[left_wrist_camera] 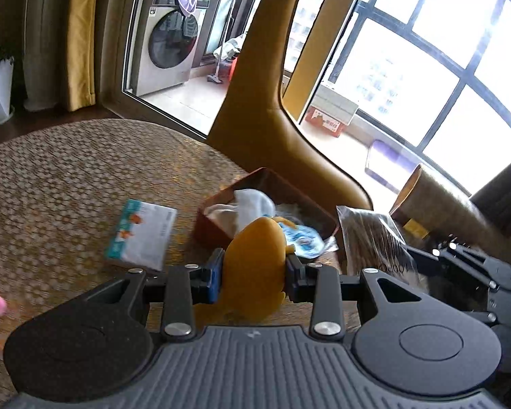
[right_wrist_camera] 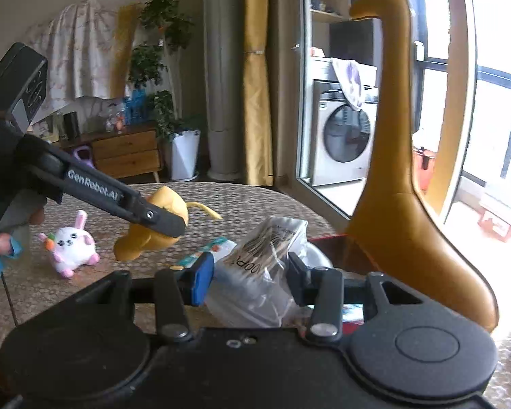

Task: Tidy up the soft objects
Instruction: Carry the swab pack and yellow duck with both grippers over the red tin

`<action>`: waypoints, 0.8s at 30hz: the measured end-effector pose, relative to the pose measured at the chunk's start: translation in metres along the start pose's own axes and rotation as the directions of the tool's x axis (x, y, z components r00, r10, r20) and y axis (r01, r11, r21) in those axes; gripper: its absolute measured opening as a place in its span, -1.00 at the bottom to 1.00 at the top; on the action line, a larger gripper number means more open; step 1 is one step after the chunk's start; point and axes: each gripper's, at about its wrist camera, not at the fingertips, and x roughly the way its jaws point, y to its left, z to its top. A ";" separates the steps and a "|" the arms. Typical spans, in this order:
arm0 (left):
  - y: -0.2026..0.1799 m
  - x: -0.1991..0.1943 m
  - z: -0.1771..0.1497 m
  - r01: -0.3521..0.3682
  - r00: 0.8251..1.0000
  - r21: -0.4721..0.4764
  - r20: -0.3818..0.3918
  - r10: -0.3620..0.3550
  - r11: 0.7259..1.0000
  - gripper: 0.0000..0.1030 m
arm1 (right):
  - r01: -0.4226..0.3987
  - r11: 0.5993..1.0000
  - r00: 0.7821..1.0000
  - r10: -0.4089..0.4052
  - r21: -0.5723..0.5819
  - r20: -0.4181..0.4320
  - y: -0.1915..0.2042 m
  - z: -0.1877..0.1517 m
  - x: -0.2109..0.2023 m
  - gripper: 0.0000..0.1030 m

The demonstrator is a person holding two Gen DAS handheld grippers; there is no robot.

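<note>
Bright grid window [left_wrist_camera: 436, 78], yellow curtains [right_wrist_camera: 255, 78], washing machine [right_wrist_camera: 345, 133], wooden drawer cabinet [right_wrist_camera: 126, 151], potted plant [right_wrist_camera: 184, 151]

— What's holding everything up over there?

— A round table [left_wrist_camera: 68, 170] under a woven, checked brown-and-tan cover.

— And sitting on it?

— Take the red-brown box [left_wrist_camera: 218, 214] as the marker; it stands near the far edge with pale cloths piled inside. Just left of it a flat white and teal packet [left_wrist_camera: 141, 235] lies on the cover. On its right, touching or nearly so, stands a clear plastic bag [left_wrist_camera: 371, 242] of thin brown sticks. Well to the left and nearer us, a small white and pink plush bunny [right_wrist_camera: 72, 246] sits upright on the cloth, apart from the rest.
</note>
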 end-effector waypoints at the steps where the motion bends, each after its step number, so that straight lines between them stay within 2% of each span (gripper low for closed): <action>1: -0.003 0.005 0.001 0.006 1.000 -0.012 -0.002 -0.006 1.000 -0.33 | 0.010 1.000 1.000 -0.010 0.002 0.000 -0.005 -0.002 -0.001 -0.12; 7: -0.022 0.036 0.007 0.041 0.999 -0.064 -0.032 -0.043 0.997 -0.33 | 0.074 0.997 0.997 -0.074 0.005 -0.018 -0.032 -0.017 0.003 -0.12; 14: -0.044 0.080 0.024 0.078 0.996 -0.105 -0.030 -0.081 0.991 -0.33 | 0.140 0.989 0.989 -0.136 0.054 -0.057 -0.069 -0.037 0.021 -0.12; 24: -0.043 0.152 0.047 0.069 0.995 -0.172 -0.059 -0.080 0.983 -0.33 | 0.121 0.988 0.990 -0.114 0.093 -0.079 -0.092 -0.041 0.069 -0.12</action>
